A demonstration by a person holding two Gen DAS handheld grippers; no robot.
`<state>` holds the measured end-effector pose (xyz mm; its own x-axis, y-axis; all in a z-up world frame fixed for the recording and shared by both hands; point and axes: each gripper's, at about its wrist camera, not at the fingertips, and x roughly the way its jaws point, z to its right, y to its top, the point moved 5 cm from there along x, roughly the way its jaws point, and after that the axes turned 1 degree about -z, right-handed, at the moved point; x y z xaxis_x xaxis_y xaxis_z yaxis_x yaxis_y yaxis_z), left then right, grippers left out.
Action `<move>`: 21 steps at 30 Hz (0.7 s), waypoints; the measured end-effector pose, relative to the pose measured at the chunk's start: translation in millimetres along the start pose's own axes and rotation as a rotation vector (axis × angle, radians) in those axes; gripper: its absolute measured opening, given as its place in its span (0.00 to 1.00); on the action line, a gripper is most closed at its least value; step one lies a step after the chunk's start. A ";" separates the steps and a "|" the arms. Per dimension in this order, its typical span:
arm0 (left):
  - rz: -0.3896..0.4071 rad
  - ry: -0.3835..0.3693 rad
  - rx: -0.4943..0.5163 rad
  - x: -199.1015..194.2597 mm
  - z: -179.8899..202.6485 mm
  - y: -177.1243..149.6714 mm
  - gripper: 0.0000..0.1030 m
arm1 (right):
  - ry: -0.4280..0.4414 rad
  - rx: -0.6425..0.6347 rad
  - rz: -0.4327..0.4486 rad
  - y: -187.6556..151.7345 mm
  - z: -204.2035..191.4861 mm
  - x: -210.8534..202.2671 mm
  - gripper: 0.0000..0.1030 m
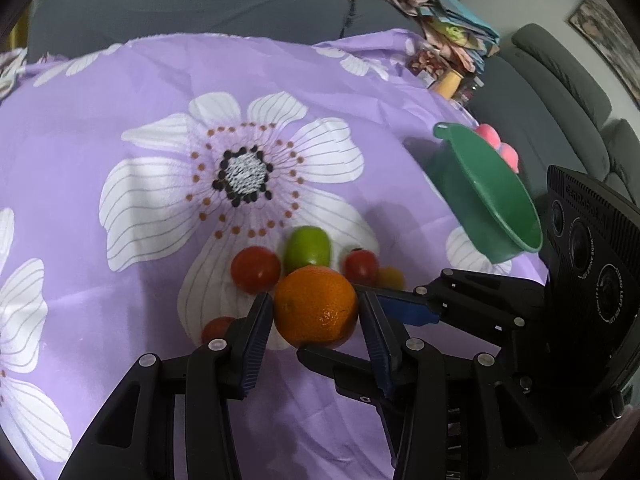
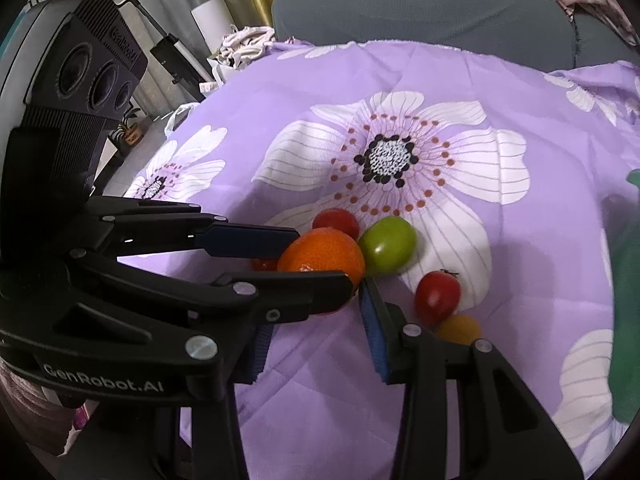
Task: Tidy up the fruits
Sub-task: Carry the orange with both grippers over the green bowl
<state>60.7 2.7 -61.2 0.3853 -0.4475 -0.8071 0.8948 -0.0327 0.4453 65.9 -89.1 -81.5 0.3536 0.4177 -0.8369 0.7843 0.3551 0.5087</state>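
Observation:
An orange (image 1: 316,308) sits low over the purple floral cloth (image 1: 120,100), and my left gripper (image 1: 316,300) is shut on it, one pad against each side. Behind it lie a green fruit (image 1: 308,250), two red tomatoes (image 1: 256,270) (image 1: 360,266), a small yellow fruit (image 1: 392,278) and another red one (image 1: 216,328). My right gripper (image 2: 316,320) reaches in from the right, close under the orange (image 2: 320,256). Its pads stand apart over bare cloth and grip nothing. The left gripper's fingers (image 2: 280,284) cross over its left finger.
A green bowl (image 1: 488,192) holding pink round pieces (image 1: 500,144) stands at the cloth's right edge. A grey sofa (image 1: 200,0) runs behind, with a pile of clutter (image 1: 448,52) at the far right corner. Bare cloth stretches left and back.

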 end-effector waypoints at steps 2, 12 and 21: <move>0.006 0.003 0.019 -2.3 8.4 1.3 0.43 | -0.006 0.002 0.015 -1.3 1.9 -8.0 0.40; 0.022 0.012 0.105 -7.3 50.1 10.5 0.43 | -0.032 0.030 0.091 -9.8 18.2 -47.6 0.40; 0.031 0.015 0.192 -5.8 88.3 23.6 0.43 | -0.066 0.069 0.167 -14.5 39.0 -82.2 0.40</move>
<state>59.7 -74.4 -11.8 0.4167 -0.4380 -0.7965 0.8235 -0.1892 0.5348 45.4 -161.2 -28.0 0.5126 0.4091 -0.7549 0.7444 0.2265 0.6281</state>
